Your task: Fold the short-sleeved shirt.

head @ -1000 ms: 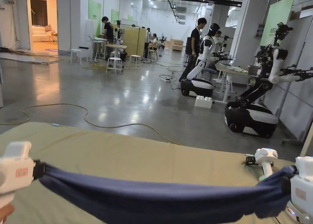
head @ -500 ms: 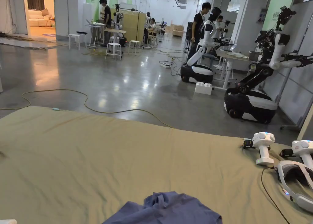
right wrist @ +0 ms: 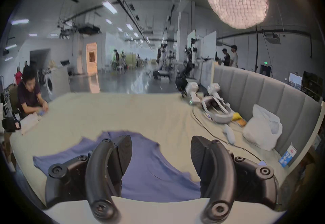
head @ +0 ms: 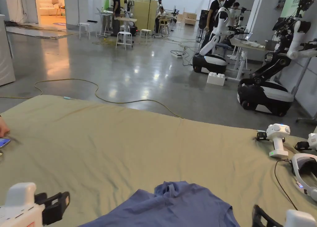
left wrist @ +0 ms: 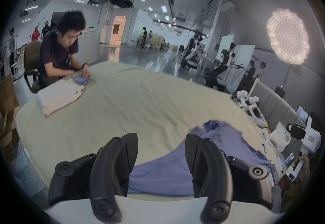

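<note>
1. With both pairs of jaws spread wide and nothing between them, no grip on any cloth: left gripper [left wrist: 161, 150] hanging above the near left part of the shirt, right gripper [right wrist: 161, 152] above its near right part, each seen clearly in its own gripper view.
2. In the head view, low at the frame's bottom edge: left gripper [head: 54, 202] at the lower left over bare sheet, right gripper [head: 263, 216] at the lower right, just beside the cloth's right edge.
3. Between them and a little beyond, the blue short-sleeved shirt [head: 173, 206], lying loose on the beige bed sheet [head: 123, 144], near the front edge, well apart from the white controllers [head: 277, 139] and the headset [head: 305, 172] at the right.
4. Progress, as a judgement: barely begun. Laid down but not spread flat; a bunched, rumpled lump at the far end, wavy edges, no clean fold line anywhere. Left to do: smoothing out, turning the sleeves in, folding the body over.
5. Orientation: bunched end pointing away from the person, toward the open floor; broader part toward the near edge. Long axis roughly near-to-far, though the near end is cut off by the frame, so not certain. Collar versus hem at the far end: cannot tell.
6. Farther off at the bed's left side, a seated person [left wrist: 59, 52] beside a stack of folded pale cloth [left wrist: 59, 95].
</note>
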`<act>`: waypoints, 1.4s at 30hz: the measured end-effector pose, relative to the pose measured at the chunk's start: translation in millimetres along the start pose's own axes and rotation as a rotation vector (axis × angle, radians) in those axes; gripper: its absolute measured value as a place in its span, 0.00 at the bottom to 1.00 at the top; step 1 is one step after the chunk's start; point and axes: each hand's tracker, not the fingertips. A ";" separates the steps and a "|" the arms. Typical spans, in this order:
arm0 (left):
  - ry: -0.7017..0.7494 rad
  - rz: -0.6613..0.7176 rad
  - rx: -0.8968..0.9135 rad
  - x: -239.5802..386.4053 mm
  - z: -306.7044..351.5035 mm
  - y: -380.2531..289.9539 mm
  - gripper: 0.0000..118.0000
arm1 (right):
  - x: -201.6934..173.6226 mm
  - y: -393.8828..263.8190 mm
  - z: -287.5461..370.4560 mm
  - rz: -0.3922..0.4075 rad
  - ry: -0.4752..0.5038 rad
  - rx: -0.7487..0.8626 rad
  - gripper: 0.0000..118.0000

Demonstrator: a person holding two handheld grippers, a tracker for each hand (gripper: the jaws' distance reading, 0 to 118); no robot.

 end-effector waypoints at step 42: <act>0.206 0.190 -0.570 -114.0 -104.7 -45.8 0.54 | -99.9 -36.8 -22.7 0.120 0.105 -0.084 0.00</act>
